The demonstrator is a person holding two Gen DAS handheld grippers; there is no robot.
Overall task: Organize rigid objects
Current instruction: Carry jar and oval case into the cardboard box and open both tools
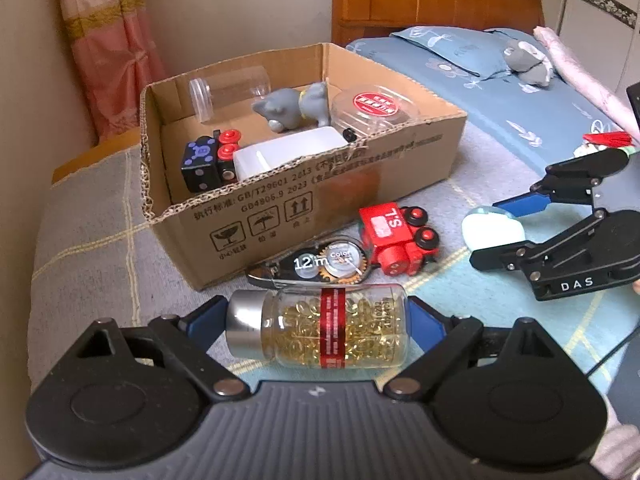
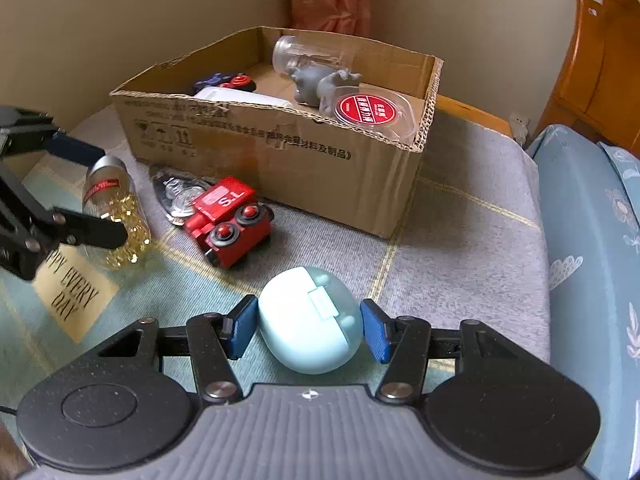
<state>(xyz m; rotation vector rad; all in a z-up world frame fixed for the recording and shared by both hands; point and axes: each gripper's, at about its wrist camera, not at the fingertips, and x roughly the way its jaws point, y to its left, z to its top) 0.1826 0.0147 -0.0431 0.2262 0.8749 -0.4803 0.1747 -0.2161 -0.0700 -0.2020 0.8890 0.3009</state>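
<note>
A clear bottle of yellow capsules (image 1: 332, 332) with a silver cap lies lengthwise between the blue pads of my left gripper (image 1: 316, 308), which is shut on it; both pads meet its ends. The right wrist view shows the same bottle (image 2: 104, 188) and left gripper (image 2: 114, 196) at the left. A pale blue oval case (image 2: 308, 316) sits on the mat with my right gripper (image 2: 308, 308) shut on its sides. From the left wrist, the case (image 1: 492, 228) and right gripper (image 1: 486, 231) are at the right. Behind stands an open cardboard box (image 1: 320, 200) (image 2: 280, 168).
A red toy train (image 1: 396, 240) (image 2: 228, 216) and a correction tape (image 1: 320, 264) lie in front of the box. Inside are a clear jar (image 1: 228, 92), a grey cat figure (image 1: 292, 108), a red-lidded round tub (image 1: 376, 108), a black block (image 1: 202, 164) and a white box (image 1: 288, 152). Blue bedding (image 2: 592, 240) borders the right.
</note>
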